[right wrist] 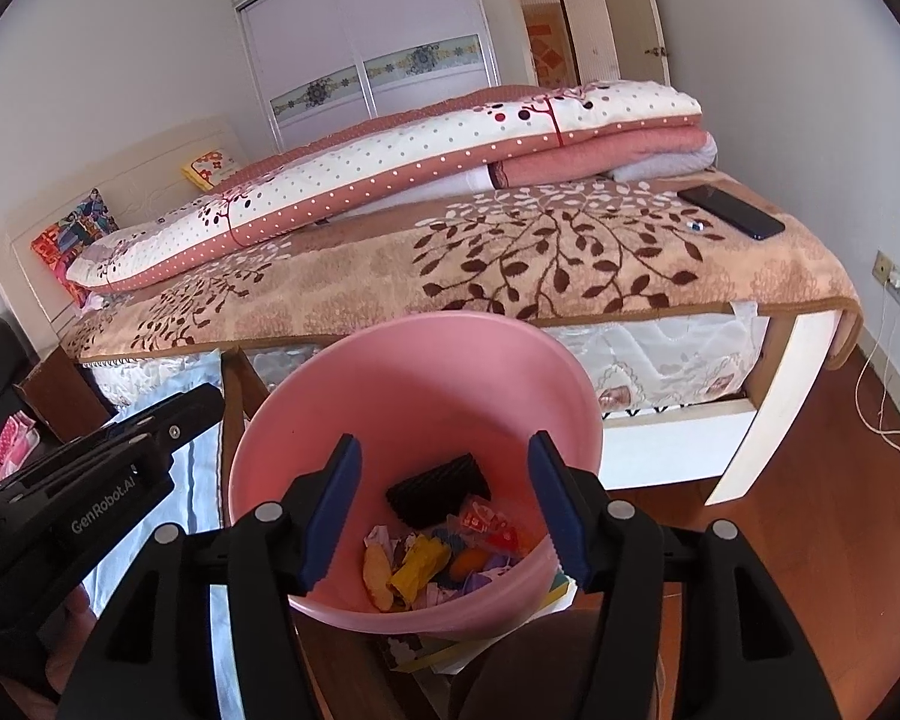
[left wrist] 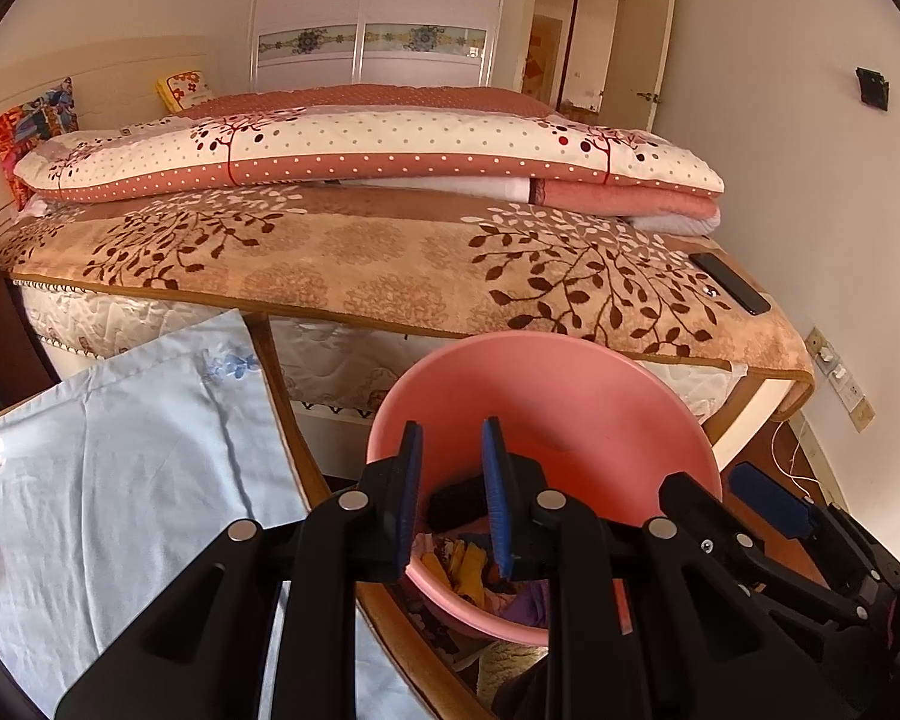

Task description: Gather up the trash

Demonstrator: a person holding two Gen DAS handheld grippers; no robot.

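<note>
Tongs [left wrist: 450, 450] [right wrist: 444, 462] both parted, empty, above smooth round pink bin [right wrist: 402, 384] of crumpled wrappers [right wrist: 420, 564].

The pink bin [right wrist: 414, 396] mouth is open above; the bed [right wrist: 570, 276] blocks beyond.

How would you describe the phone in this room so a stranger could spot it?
Start at the bed with its brown leaf-patterned blanket. Follow it to the foot corner nearest the wall sockets. The phone lies flat there, a slim black slab, the only dark, glossy thing on the bedding.
</note>
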